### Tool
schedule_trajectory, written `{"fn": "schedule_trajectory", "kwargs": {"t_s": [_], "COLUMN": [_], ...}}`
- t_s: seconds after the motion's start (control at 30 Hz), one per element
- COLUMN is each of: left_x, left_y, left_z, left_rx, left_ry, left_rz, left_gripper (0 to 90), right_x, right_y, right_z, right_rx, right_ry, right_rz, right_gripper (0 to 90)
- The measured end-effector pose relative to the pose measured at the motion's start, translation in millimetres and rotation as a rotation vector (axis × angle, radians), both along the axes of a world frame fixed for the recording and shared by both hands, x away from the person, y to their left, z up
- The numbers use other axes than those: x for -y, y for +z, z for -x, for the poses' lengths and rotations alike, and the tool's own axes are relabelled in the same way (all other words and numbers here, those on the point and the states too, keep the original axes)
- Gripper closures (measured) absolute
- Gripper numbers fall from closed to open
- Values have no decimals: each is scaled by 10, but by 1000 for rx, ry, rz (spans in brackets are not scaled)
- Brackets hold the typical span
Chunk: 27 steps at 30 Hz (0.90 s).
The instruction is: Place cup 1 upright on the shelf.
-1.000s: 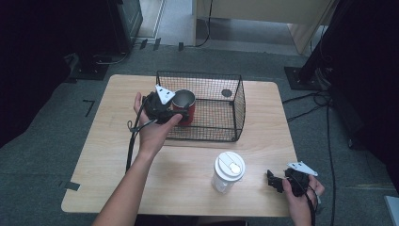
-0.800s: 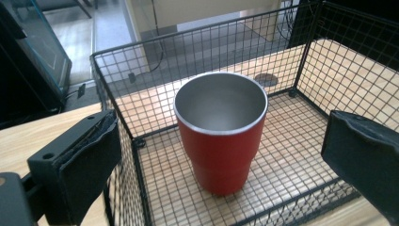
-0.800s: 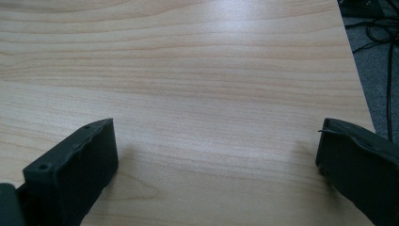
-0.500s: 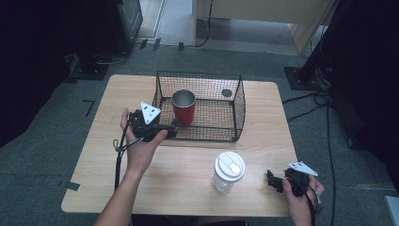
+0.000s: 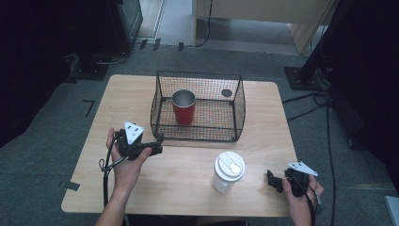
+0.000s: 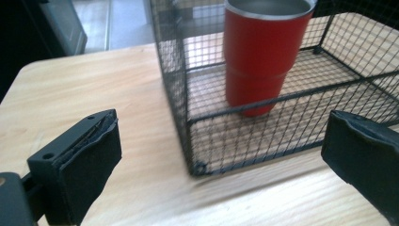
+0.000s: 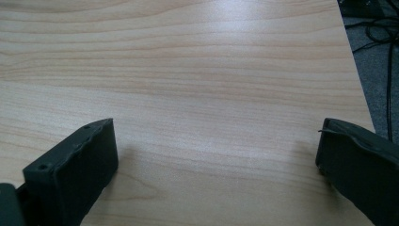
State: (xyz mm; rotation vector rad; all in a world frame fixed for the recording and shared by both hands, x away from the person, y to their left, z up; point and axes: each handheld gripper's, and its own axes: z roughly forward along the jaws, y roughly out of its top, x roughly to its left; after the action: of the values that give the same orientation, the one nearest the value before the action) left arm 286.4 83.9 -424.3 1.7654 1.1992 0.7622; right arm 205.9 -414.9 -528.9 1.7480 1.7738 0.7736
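Now the left gripper [image 5: 157,144] had drawn back from the wire basket [image 5: 197,136], its jaws wide apart and empty. The red tumbler [image 5: 184,109] stood upright inside the basket, so the placing seemed done. The right gripper [image 5: 275,181], also spread open, rested right of the lidded cup [image 5: 227,172].
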Motion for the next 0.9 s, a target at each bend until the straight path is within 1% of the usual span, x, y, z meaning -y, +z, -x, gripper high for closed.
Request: {"fn": "schedule_trajectory", "kwargs": {"t_s": [0.1, 0.13, 0.17, 0.2, 0.3, 0.33, 0.4, 0.57, 0.73, 0.77, 0.8, 0.83, 0.9], "left_x": [-93, -121, -176, -176, -269, -329, -354, -465, -596, -655, -655, -713, -742], "left_y": [-67, -92, -146, -146, -220, -262, -281, -382, -477, -505, -505, -535, -553], "left_z": [50, 63, 90, 90, 128, 151, 161, 212, 263, 285, 285, 308, 319], "left_rx": [-7, -11, -21, -21, -35, -43, -47, -67, -84, -92, -92, -98, -102], "left_ry": [15, 19, 31, 31, 46, 54, 59, 81, 102, 110, 110, 120, 125], "left_rz": [-11, -19, -35, -35, -29, -26, -27, -48, -49, -53, -53, -56, -59], "left_gripper": [0, 0, 0, 0, 0, 0, 0, 0, 0, 0, 0, 0, 0], "right_x": [0, 0, 0, 0, 0, 0, -1, -1, 0, -1, -1, 0, 0], "right_y": [0, 0, 0, 0, 0, 0, 0, 0, 0, 0, 0, 0, 0], "right_z": [0, 0, 0, 0, 0, 1, 1, 1, 0, 1, 1, 0, 0], "right_rx": [0, 0, 0, 0, 0, 0, 0, 0, 0, 0, 0, 0, 0], "right_ry": [0, 0, 0, 0, 0, 0, -1, 0, 0, 0, 0, 0, 0], "right_rz": [0, 0, 0, 0, 0, 0, 0, 0, 0, 0, 0, 1, 0], "right_gripper": [0, 0, 0, 0, 0, 0, 0, 0, 0, 0, 0, 0, 0]}}
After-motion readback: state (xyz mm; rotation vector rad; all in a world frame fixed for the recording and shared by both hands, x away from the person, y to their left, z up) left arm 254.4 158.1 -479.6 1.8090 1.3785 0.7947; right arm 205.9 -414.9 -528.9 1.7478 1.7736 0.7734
